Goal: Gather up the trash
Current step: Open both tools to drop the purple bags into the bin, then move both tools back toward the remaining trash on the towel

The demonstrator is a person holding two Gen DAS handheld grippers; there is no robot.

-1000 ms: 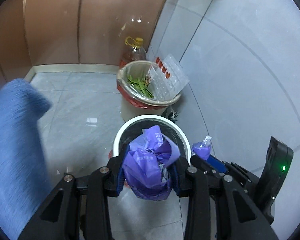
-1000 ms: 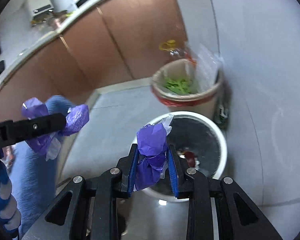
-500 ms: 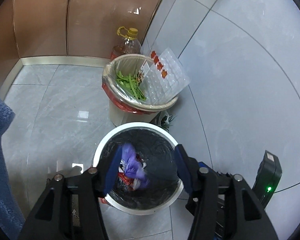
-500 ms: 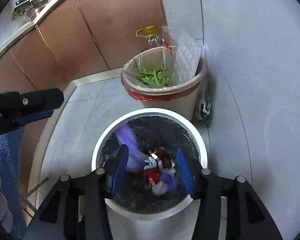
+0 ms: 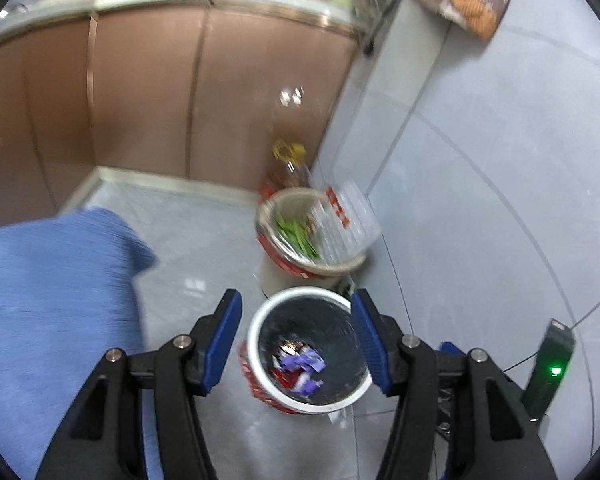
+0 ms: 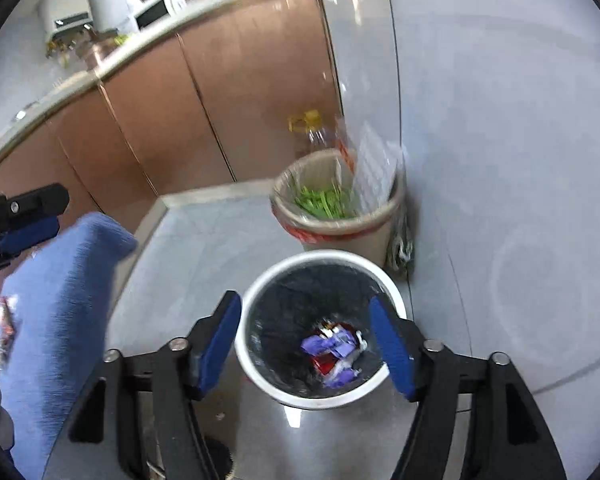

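A white-rimmed bin with a black liner [image 5: 256, 332] stands on the grey floor; it also shows in the right wrist view [image 6: 394, 294]. Purple wrappers [image 5: 302, 362] lie in it with red and white scraps, and show in the right wrist view too [image 6: 330, 344]. My left gripper [image 5: 296, 338] is open and empty, well above the bin. My right gripper [image 6: 310, 340] is open and empty, also above the bin. The left gripper's finger [image 6: 24, 216] shows at the left edge of the right wrist view.
A beige bin [image 5: 340, 268] with green beans and a clear plastic tray stands behind, beside the grey wall [image 5: 480, 200]. An oil bottle [image 5: 290, 164] stands behind it. Brown cabinets [image 5: 140, 100] run along the back. A blue sleeve [image 5: 52, 280] fills the left.
Both grippers opened and dropped their purple wrappers into the white bin, then rose away from it. The blue sleeve has come back into both views.
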